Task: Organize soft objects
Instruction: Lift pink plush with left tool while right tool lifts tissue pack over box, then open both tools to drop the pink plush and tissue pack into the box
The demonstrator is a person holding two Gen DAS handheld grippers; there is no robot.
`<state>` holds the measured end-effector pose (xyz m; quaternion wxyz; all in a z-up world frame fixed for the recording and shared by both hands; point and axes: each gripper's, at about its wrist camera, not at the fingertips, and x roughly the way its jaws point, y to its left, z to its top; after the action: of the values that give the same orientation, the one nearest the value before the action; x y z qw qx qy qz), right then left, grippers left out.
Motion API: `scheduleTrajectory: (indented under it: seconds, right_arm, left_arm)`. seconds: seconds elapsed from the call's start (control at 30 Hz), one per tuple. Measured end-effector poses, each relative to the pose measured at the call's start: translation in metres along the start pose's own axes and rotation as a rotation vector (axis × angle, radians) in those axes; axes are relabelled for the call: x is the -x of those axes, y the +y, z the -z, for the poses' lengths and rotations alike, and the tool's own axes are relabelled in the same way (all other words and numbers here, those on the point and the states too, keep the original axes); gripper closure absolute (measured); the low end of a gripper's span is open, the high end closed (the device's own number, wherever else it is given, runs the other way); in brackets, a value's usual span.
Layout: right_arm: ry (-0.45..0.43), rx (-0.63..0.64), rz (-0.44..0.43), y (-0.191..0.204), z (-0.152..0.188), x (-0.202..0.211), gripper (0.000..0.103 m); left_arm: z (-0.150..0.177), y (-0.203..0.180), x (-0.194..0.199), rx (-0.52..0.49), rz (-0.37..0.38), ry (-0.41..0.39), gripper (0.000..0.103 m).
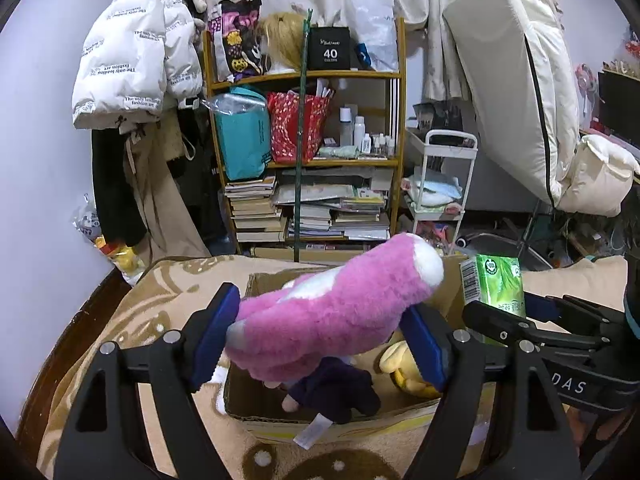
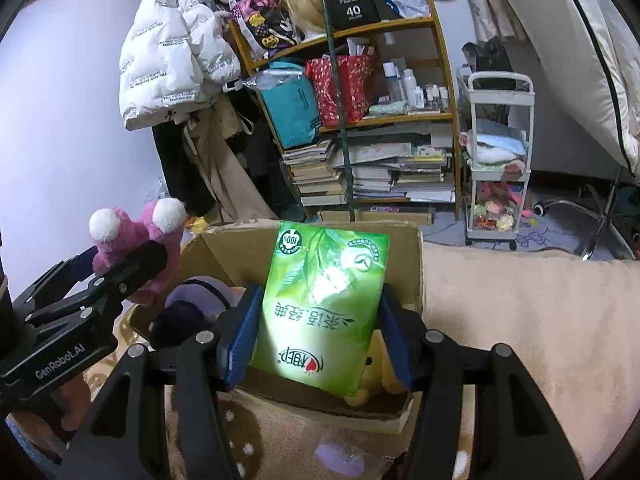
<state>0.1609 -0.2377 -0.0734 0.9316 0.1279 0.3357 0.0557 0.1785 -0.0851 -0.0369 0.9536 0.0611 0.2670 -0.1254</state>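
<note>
The pink plush toy [image 1: 336, 312] is pinched between the left gripper's [image 1: 320, 340] jaws, the green tissue pack [image 2: 324, 312] between the right gripper's [image 2: 316, 340]; both are best lowered into the cardboard box [image 2: 416, 264] beneath before release.

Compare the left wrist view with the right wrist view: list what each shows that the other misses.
Left wrist only: the barcode on the side of the green tissue pack, and the pink plush toy lengthwise between the left gripper pads.

Right wrist only: the pack's printed front, clamped by the right gripper, and the toy's two white eyes.

Both: the cardboard box, a purple plush and a yellow plush inside it.
</note>
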Motion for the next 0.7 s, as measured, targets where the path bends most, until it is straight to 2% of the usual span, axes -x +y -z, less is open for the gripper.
scheduleTrajectory:
  seconds: [0.43,0.53,0.63,0.7]
  right_arm:
    - [0.035,-0.003,-0.006,-0.005,0.003,-0.011,0.041]
    - [0.030,-0.002,0.001,-0.005,0.004,-0.010,0.041]
    - [0.017,-0.007,0.000,-0.006,0.004,-0.006,0.033]
    - [0.013,-0.007,0.000,-0.005,0.005,-0.004,0.033]
  left_arm:
    - [0.003,-0.003,-0.005,0.005,0.036,0.023,0.022]
    - [0.001,-0.003,0.001,0.008,0.050,0.007,0.017]
    - [0.002,-0.004,0.004,0.001,0.042,-0.003,0.014]
    - [0.002,-0.004,0.004,-0.006,0.033,0.002,0.014]
